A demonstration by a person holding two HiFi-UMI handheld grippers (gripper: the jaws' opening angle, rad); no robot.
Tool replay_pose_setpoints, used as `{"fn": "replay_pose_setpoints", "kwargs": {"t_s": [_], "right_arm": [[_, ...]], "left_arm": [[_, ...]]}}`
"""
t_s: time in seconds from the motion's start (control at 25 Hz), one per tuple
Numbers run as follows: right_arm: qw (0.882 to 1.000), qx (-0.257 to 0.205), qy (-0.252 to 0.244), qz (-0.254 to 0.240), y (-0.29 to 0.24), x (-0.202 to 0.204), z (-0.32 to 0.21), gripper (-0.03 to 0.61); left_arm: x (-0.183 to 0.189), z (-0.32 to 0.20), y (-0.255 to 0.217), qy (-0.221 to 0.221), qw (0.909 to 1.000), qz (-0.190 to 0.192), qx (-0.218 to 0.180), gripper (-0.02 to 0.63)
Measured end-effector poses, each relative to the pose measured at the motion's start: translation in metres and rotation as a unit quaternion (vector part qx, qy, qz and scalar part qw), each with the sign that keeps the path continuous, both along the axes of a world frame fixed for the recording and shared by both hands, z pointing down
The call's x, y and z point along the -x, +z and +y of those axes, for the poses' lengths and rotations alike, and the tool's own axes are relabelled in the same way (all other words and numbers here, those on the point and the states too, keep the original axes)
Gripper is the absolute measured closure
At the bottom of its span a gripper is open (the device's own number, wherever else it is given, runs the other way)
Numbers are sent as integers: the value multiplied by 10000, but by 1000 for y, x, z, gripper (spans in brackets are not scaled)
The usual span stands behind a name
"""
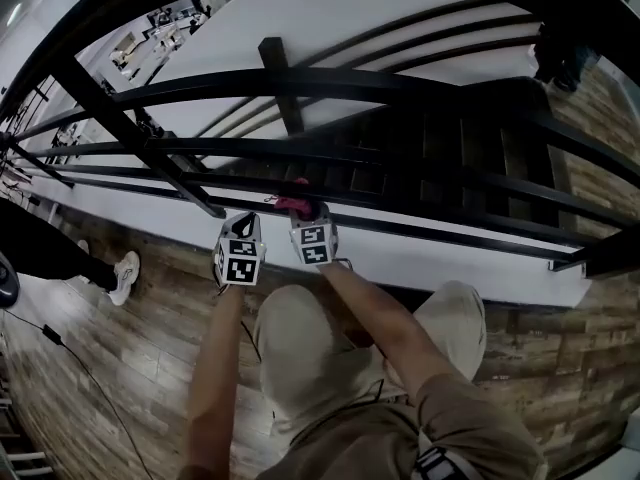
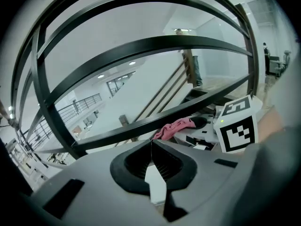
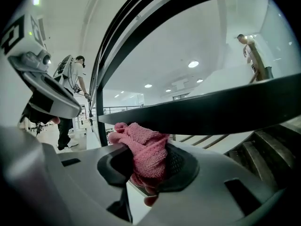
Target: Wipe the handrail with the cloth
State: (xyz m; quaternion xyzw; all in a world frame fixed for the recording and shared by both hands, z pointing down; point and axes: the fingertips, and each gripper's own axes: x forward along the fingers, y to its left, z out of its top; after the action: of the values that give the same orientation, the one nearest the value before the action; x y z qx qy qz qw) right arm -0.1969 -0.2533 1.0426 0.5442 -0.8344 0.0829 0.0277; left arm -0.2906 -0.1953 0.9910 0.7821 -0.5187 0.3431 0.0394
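Note:
A black metal handrail (image 1: 300, 83) with several lower rails (image 1: 420, 173) runs across the head view above a stairwell. My right gripper (image 1: 298, 208) is shut on a bunched pink cloth (image 3: 143, 149), which sits just under a black rail (image 3: 225, 109) in the right gripper view. The pink cloth (image 1: 293, 205) shows at the low rails in the head view and the pink cloth (image 2: 173, 127) beside a rail (image 2: 141, 121) in the left gripper view. My left gripper (image 2: 150, 142) is shut with nothing in it, close to the left of the right one (image 2: 207, 126).
Dark stairs (image 1: 440, 138) drop away behind the railing. The person's legs (image 1: 330, 348) stand on a wood-pattern floor (image 1: 120, 348). Another person's shoe (image 1: 124, 273) is at the left, a cable (image 1: 70, 353) crosses the floor, and a bystander (image 3: 70, 102) stands in the right gripper view.

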Motion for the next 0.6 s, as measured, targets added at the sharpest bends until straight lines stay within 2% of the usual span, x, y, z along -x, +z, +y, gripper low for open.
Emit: {"fn": "replay_pose_setpoints", "kwargs": {"t_s": [0.24, 0.36, 0.6], "right_arm": [[9992, -19, 395, 94, 9, -116, 36, 459], [9983, 9, 578, 42, 11, -175, 47, 460], [9924, 143, 1215, 133, 14, -299, 79, 460]], "left_arm": [[-120, 20, 4, 840, 9964, 27, -85, 595], [-165, 24, -1, 1059, 9942, 57, -168, 595], [-261, 37, -1, 1522, 9881, 212, 66, 595]]}}
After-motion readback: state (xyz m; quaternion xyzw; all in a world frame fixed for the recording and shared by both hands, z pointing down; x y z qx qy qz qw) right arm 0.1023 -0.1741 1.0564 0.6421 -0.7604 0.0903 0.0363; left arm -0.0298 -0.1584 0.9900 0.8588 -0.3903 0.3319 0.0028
